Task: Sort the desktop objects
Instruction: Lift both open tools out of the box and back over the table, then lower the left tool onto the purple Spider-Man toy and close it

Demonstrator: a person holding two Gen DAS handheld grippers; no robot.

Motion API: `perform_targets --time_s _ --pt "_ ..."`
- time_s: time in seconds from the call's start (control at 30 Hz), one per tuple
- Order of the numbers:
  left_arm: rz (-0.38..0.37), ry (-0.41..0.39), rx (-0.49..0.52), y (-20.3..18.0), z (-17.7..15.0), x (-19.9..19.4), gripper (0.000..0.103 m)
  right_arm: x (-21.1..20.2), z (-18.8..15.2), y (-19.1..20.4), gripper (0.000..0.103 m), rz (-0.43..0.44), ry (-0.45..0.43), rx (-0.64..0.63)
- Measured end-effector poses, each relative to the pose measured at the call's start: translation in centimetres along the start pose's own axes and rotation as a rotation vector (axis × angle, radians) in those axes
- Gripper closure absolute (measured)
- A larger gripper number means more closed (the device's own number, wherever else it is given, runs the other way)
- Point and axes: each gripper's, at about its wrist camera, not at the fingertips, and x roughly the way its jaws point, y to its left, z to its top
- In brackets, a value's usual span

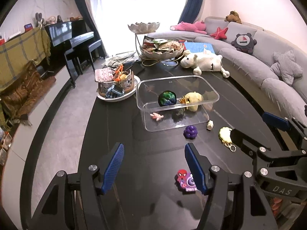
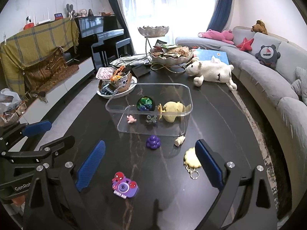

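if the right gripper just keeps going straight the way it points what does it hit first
Probably the purple grape toy: it lies nearly on the midline ahead of the open right gripper, with bare dark table between. The clear plastic box comes just behind it. Height above the table is unclear, so it might pass over.

Table (image 2: 211, 115): glossy dark stone-look top, pale veins, reflective. Bin (image 2: 187, 103) at 12 o'clock: clear smooth plastic. Gripper pads (image 2: 92, 163): blue ribbed rubbery facing on matt black frames. Sheep toy (image 2: 211, 71), 1 o'clock: white plush cloth. Grape toy (image 2: 153, 142): shiny purple.
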Motion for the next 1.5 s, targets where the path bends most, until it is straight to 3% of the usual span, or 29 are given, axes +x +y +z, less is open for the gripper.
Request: perform_targets --time_s 0.47,0.9,1.2,1.5 --pt "-0.076 0.089 -0.007 -2.4 -4.0 0.4 0.041 -1.7 -4.3 -1.5 0.009 -0.022 0.039 0.015" --pt "-0.17 0.206 -0.012 -4.0 -7.1 4.8 0.041 0.9 -8.1 -3.6 0.009 -0.028 0.13 0.044" --pt "-0.191 0.271 -0.019 -4.9 -8.0 8.0 0.041 3.2 -9.4 -4.6 0.009 -0.02 0.184 0.051" --pt "-0.189 0.284 -0.002 -5.9 -8.0 10.3 0.041 4.9 -9.8 -5.7 0.009 -0.049 0.209 0.052"
